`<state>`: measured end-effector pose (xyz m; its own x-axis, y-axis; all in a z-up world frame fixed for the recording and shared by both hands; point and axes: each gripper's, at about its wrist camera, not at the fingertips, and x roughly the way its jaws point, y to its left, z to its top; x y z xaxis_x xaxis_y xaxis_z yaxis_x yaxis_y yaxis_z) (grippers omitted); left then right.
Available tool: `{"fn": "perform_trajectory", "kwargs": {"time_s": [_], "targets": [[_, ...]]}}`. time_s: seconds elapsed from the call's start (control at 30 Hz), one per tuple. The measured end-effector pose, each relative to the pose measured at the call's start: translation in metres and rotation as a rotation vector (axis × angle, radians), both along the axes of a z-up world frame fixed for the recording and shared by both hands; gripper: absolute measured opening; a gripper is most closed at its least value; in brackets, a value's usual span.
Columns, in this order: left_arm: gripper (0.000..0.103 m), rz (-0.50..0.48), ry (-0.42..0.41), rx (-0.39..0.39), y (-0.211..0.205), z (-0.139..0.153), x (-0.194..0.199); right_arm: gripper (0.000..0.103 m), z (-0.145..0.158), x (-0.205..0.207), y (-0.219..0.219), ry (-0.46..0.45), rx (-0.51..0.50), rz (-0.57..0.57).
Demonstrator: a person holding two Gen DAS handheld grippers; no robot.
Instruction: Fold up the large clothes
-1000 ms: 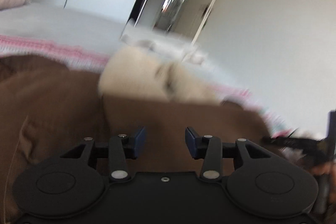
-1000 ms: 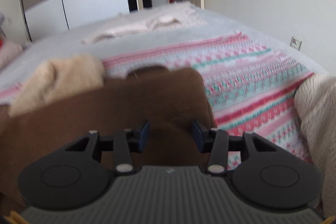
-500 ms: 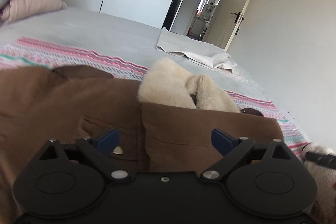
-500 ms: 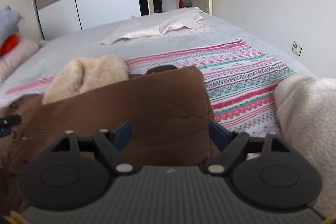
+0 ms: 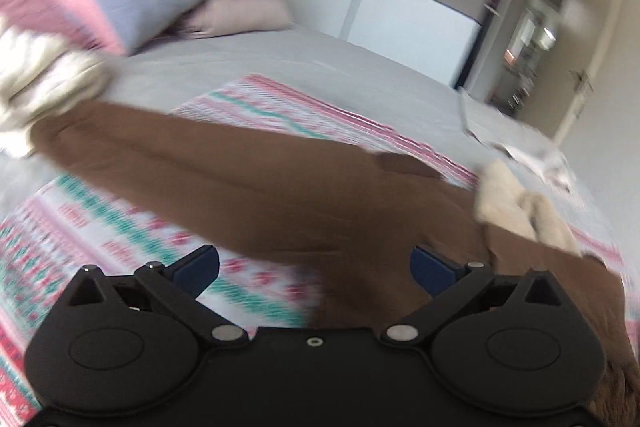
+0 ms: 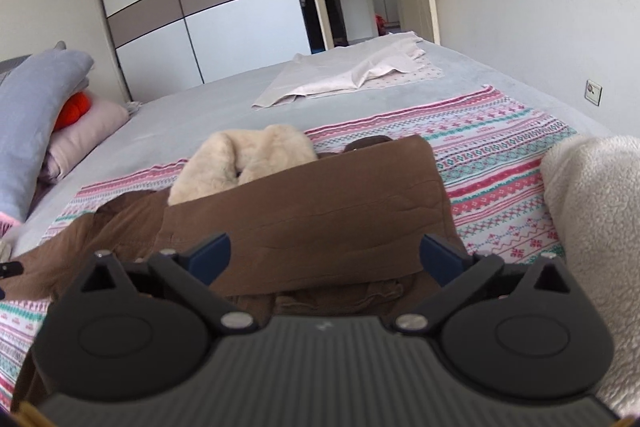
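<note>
A brown coat with a cream fur collar lies on a patterned blanket on the bed, its right side folded over the body. In the left wrist view the coat's long brown sleeve stretches out to the left, and the fur collar shows at right. My left gripper is open and empty above the coat's left part. My right gripper is open and empty just above the folded flap.
The pink, white and teal patterned blanket covers the grey bed. A cream fleece item lies at right. Pillows are stacked at left. A pale cloth lies farther up the bed. Wardrobe and open door are behind.
Both grippers opened and let go of the coat after laying its flap over the body. The left gripper has swung left toward the outstretched sleeve; the right pulled back slightly.
</note>
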<state>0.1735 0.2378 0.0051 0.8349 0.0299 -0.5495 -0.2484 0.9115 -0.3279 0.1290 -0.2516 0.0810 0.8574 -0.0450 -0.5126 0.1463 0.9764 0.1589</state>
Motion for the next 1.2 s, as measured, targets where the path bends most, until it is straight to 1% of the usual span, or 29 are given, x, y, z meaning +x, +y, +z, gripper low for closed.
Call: {"fn": "perform_trajectory", "kwargs": {"time_s": [0.03, 0.1, 0.2, 0.27, 0.33, 0.37, 0.43, 0.47, 0.53, 0.63, 0.7, 0.77, 0.8, 0.83, 0.87, 0.9, 0.93, 0.97, 1.03, 1.1, 1.2], "targets": [[0.103, 0.048, 0.010, -0.023, 0.015, -0.008, -0.003, 0.102, -0.003, 0.001, 0.003, 0.007, -0.002, 0.002], [0.103, 0.142, 0.066, -0.054, 0.048, -0.020, -0.002, 0.102, -0.009, 0.002, 0.007, 0.025, -0.005, 0.008], [0.103, 0.233, 0.047, -0.079, 0.085, -0.034, -0.007, 0.102, -0.017, 0.004, 0.012, 0.052, -0.029, 0.021], [0.103, 0.254, 0.052, -0.080, 0.103, -0.043, -0.004, 0.102, -0.023, 0.006, 0.014, 0.064, -0.052, 0.024], [0.103, 0.277, 0.032, -0.081, 0.119, -0.050, -0.001, 0.102, -0.029, 0.008, 0.017, 0.077, -0.066, 0.030], [0.103, 0.284, 0.027, -0.095, 0.127, -0.054, 0.000, 0.102, -0.032, 0.009, 0.017, 0.086, -0.070, 0.033], [0.102, 0.276, 0.040, -0.178, 0.147, -0.065, 0.010, 0.102, -0.036, 0.012, 0.018, 0.103, -0.079, 0.041], [0.100, 0.273, 0.043, -0.210, 0.155, -0.069, 0.014, 0.102, -0.037, 0.013, 0.019, 0.107, -0.085, 0.043], [0.100, 0.277, 0.009, -0.222, 0.164, -0.068, 0.021, 0.102, -0.039, 0.012, 0.018, 0.108, -0.088, 0.040], [0.100, 0.289, -0.018, -0.234, 0.173, -0.067, 0.033, 0.102, -0.042, 0.015, 0.016, 0.118, -0.083, 0.043], [0.100, 0.321, -0.039, -0.253, 0.179, -0.067, 0.041, 0.102, -0.045, 0.018, 0.014, 0.126, -0.084, 0.038], [0.089, 0.380, -0.046, -0.274, 0.186, -0.066, 0.050, 0.102, -0.046, 0.020, 0.013, 0.131, -0.082, 0.033], [0.074, 0.417, -0.037, -0.285, 0.190, -0.065, 0.055, 0.102, -0.046, 0.020, 0.012, 0.131, -0.079, 0.030], [0.053, 0.452, -0.026, -0.299, 0.194, -0.065, 0.061, 0.102, -0.046, 0.021, 0.011, 0.132, -0.078, 0.028], [0.041, 0.479, -0.010, -0.314, 0.199, -0.063, 0.067, 0.102, -0.046, 0.020, 0.011, 0.131, -0.077, 0.027], [0.019, 0.500, 0.008, -0.320, 0.202, -0.060, 0.072, 0.102, -0.047, 0.020, 0.010, 0.130, -0.077, 0.027], [0.012, 0.507, 0.008, -0.310, 0.201, -0.053, 0.075, 0.102, -0.047, 0.020, 0.010, 0.129, -0.078, 0.027], [0.010, 0.506, -0.015, -0.289, 0.196, -0.043, 0.075, 0.102, -0.047, 0.020, 0.009, 0.128, -0.079, 0.026], [0.008, 0.471, -0.096, -0.255, 0.179, -0.017, 0.073, 0.102, -0.046, 0.020, 0.007, 0.124, -0.075, 0.020], [0.007, 0.410, -0.161, -0.241, 0.159, 0.007, 0.072, 0.102, -0.044, 0.019, 0.003, 0.116, -0.058, 0.017], [0.007, 0.293, -0.251, -0.195, 0.118, 0.047, 0.072, 0.102, -0.040, 0.016, -0.001, 0.101, -0.035, 0.013]]}}
